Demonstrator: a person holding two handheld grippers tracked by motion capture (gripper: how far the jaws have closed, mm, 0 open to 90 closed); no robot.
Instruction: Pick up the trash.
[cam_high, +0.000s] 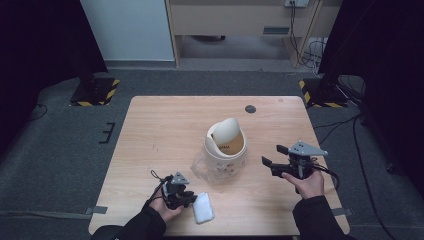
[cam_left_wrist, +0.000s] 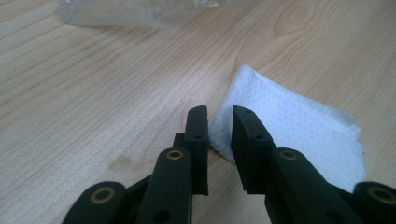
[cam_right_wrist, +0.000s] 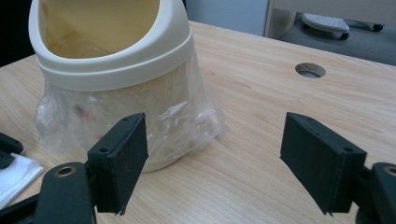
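A: My left gripper (cam_left_wrist: 219, 116) sits low on the table (cam_high: 165, 130), near my edge, jaws drawn in to a narrow gap. The corner of the folded white napkin (cam_left_wrist: 299, 130) lies in that gap. I can't tell whether the pads truly press the paper, so I'd call it a pinch about to land rather than a sure hold.

B: And your other hand?

A: My right gripper (cam_high: 280, 157) hangs to the right of the bin (cam_high: 225, 145), jaws spread wide, holding nothing and touching nothing.

B: Where does the napkin lie against the bin?

A: Flat on the wood at the front, just beside my left gripper, well apart from the bin. The bin stands mid-table with its swing lid (cam_high: 227, 130) tipped up and a clear liner (cam_right_wrist: 187, 116) bunched around its body.

B: So which step is this?

A: Picking up the napkin, I judge, step 1 of 2. Next I need the pinch firm on that corner before I lift, or the paper may slip out. Then carry it over to the bin's open mouth.
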